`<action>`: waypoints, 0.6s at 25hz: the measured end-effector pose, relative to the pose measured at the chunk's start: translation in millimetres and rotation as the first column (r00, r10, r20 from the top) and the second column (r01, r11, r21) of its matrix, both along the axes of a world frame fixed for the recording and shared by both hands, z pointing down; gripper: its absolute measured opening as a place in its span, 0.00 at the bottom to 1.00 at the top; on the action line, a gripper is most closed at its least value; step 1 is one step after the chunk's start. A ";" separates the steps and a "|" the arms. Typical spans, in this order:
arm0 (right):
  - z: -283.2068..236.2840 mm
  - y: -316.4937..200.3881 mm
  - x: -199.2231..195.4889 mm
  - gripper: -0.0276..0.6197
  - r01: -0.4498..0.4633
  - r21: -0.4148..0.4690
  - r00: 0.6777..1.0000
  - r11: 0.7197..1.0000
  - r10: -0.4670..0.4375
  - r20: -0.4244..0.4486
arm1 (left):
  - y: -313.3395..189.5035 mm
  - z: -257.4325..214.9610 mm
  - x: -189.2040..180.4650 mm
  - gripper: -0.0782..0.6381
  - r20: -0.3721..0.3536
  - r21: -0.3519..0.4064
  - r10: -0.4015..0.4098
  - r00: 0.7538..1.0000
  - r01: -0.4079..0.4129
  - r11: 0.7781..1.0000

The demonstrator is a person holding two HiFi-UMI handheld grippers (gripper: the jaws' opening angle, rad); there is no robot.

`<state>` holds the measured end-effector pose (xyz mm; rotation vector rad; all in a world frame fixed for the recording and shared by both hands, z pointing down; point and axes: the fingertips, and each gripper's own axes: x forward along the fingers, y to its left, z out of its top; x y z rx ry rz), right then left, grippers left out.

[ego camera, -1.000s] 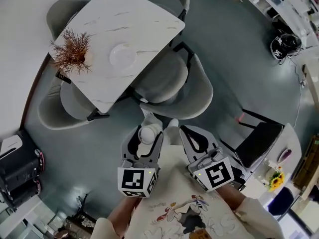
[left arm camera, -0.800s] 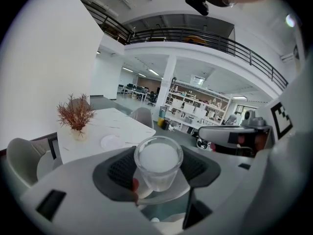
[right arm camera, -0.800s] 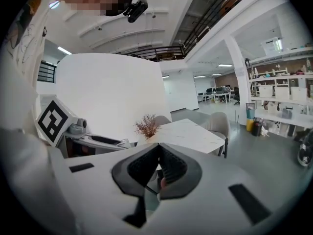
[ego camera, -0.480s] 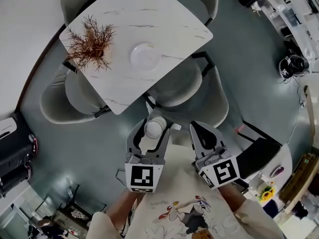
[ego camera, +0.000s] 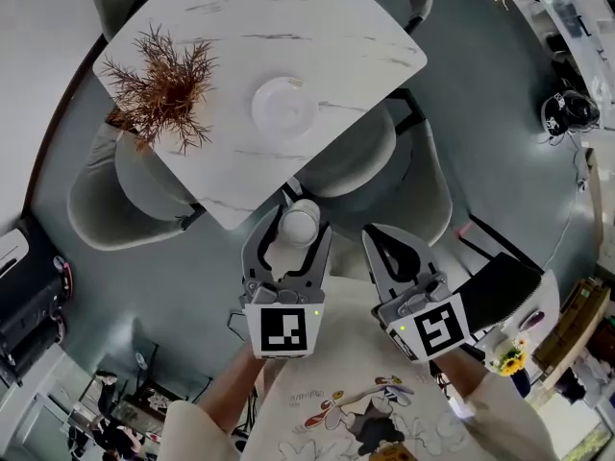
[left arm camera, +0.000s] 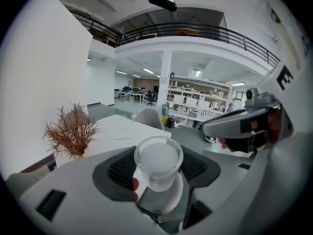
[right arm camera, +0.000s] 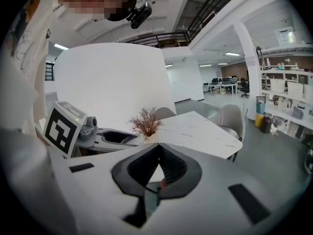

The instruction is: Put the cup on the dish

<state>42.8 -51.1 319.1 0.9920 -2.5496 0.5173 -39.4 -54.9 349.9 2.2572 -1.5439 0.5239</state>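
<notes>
Both grippers have travelled forward over the last second, and the marble-topped table (ego camera: 336, 27) now fills more of the head view, with the dish (ego camera: 284, 107) nearer its middle. Clamped on the cup (ego camera: 299, 225), the left gripper (ego camera: 296, 221) has one ribbed pad against each side of it. That cup is whitish and translucent, and it stands upright with its rim up. It hangs in the air just short of the table's near edge, beside a grey chair (ego camera: 360, 166) pushed under that edge. It is well apart from the dish, which lies bare on the tabletop near a dried plant (ego camera: 163, 84). In the left gripper view the cup (left arm camera: 157, 163) sits squarely in the pads, and the plant and tabletop lie beyond it to the left. The right gripper (ego camera: 384, 248) holds nothing. Its own view shows the two dark pads (right arm camera: 172, 168) brought together, meeting at the tips. Each gripper carries a marker cube (ego camera: 284, 329) with a black-and-white square pattern. These bear no letters. A cartoon print covers the person's shirt (ego camera: 356, 416), and the small writing beside it is too fine to read. The two grippers are held side by side in front of the chest, level with each other and pointing toward the table. A bare forearm (ego camera: 226, 411) runs back from the left one to the bottom of the head view.
</notes>
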 end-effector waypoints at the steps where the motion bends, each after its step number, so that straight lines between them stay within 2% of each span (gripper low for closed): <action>1: 1.6 -5.6 -1.9 0.05 0.009 0.000 1.000 1.000 -0.009 -0.007 | -6.2 2.8 -2.1 0.49 0.010 -0.004 0.008 1.000 -0.008 1.000; 5: 12.0 -22.0 -8.1 0.05 0.043 -0.023 0.999 0.999 -0.044 -0.023 | -26.5 16.3 -6.4 0.49 0.037 -0.025 0.033 0.999 -0.032 0.999; 9: 30.6 -34.3 -26.6 0.05 0.107 -0.051 0.994 0.993 -0.108 -0.006 | -49.1 32.4 -11.8 0.49 0.039 -0.028 0.020 0.999 -0.019 0.999; 15: 53.7 -52.6 -40.1 0.05 0.114 -0.047 0.993 0.992 -0.114 -0.002 | -63.9 54.0 -19.0 0.49 0.046 -0.048 0.018 0.999 -0.016 0.999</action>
